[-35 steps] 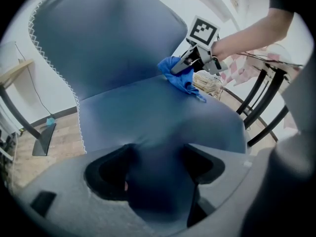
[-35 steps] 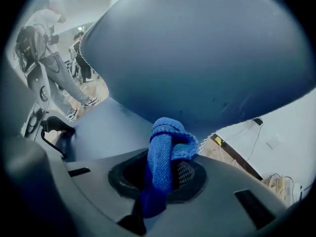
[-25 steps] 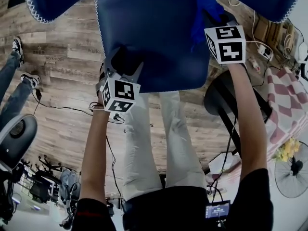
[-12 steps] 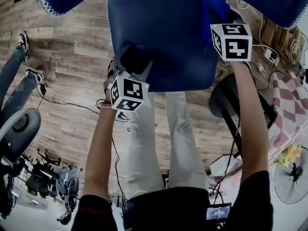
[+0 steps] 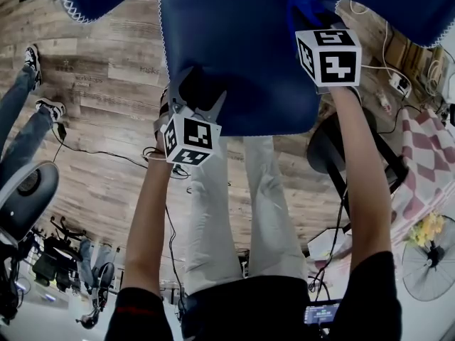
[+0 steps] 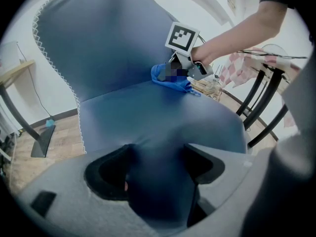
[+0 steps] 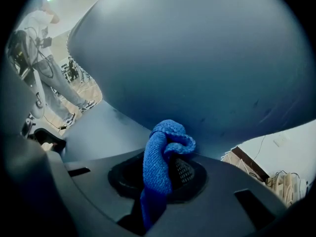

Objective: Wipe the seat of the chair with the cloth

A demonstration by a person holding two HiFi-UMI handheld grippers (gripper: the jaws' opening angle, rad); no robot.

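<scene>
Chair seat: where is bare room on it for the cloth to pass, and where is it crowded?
Bare: the middle of the seat, between the left gripper at its front edge and the cloth at the back, and the side along the stitched seam. Crowded: the back corner by the backrest, where the right gripper holds the cloth.

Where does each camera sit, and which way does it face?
Head view: on the person's head, facing steeply down at the chair seat; forearms and legs show.
Left claw view: on the left claw, facing across the seat to the backrest; jaws clamp the seat edge.
Right claw view: on the right claw, facing the backrest; jaws pinch the cloth.
Shared: head and left claw views both show the right claw.
</scene>
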